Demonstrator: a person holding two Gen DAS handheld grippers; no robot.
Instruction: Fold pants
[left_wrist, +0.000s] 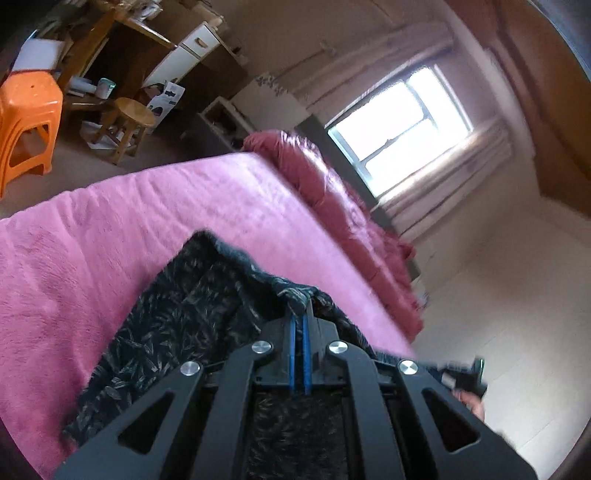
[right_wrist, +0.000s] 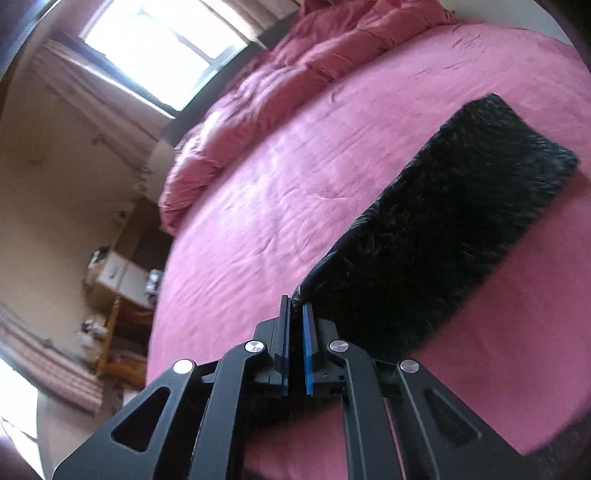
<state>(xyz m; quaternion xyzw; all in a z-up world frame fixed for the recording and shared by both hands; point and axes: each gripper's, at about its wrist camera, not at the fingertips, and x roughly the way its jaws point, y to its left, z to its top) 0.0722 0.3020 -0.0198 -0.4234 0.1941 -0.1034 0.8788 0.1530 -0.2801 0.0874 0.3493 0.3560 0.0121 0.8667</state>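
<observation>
The left gripper pinches an edge of the pants; the right gripper pinches another corner. Beyond both grippers the pants lie on the pink bed. The fold seems underway; next, carry both corners over evenly.

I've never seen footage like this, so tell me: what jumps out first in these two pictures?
A dark, leaf-patterned pair of pants lies on a bright pink bed. Each black claw is shut on an edge of the cloth: the left claw on a bunched bit, the right claw on a corner. Beyond the bed glares a sunlit window, and an orange stool stands at the left wrist view's left edge.
</observation>
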